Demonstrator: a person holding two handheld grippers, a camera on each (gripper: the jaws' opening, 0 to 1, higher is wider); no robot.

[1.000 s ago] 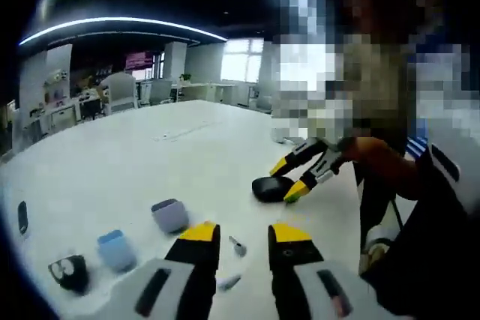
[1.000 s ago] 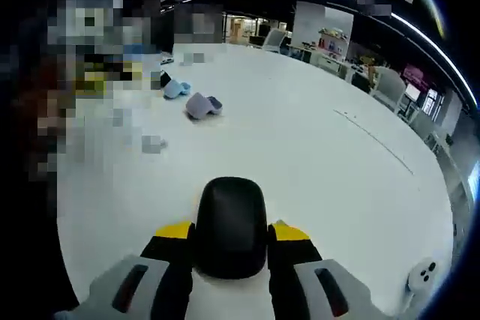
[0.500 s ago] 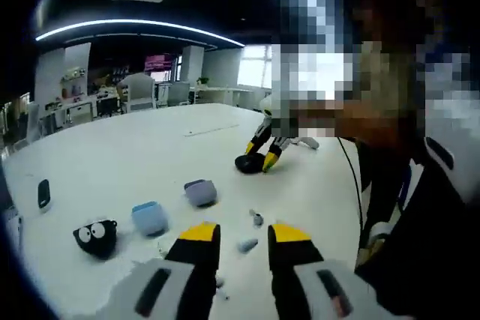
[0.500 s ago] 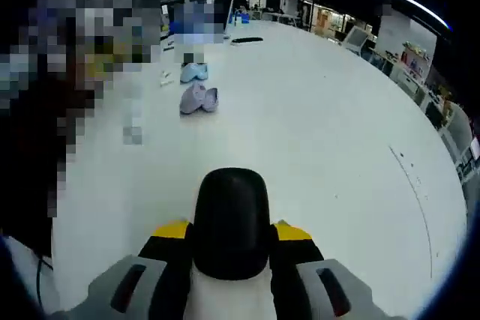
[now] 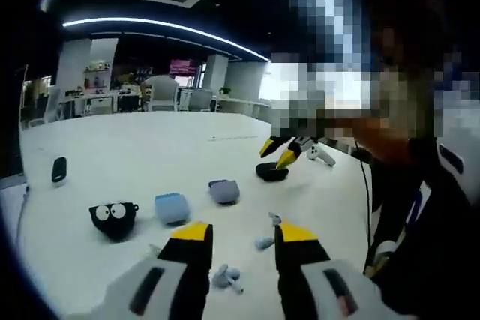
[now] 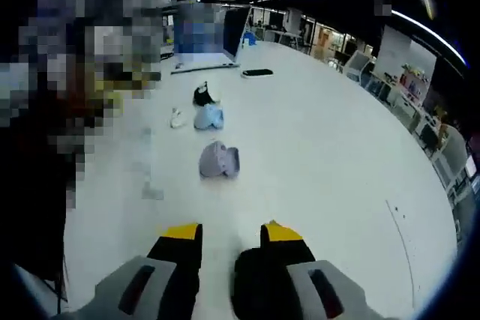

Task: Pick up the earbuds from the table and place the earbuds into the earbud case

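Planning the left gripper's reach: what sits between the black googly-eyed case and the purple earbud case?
In the left gripper view, a light blue case sits between the black googly-eyed case and the purple earbud case.

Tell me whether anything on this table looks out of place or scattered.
Loose earbuds lie scattered on the white table near the left tool, outside any case. The lilac case, blue case and black googly-eyed case sit in a loose row. The black case rests by the right tool. Nothing looks damaged.
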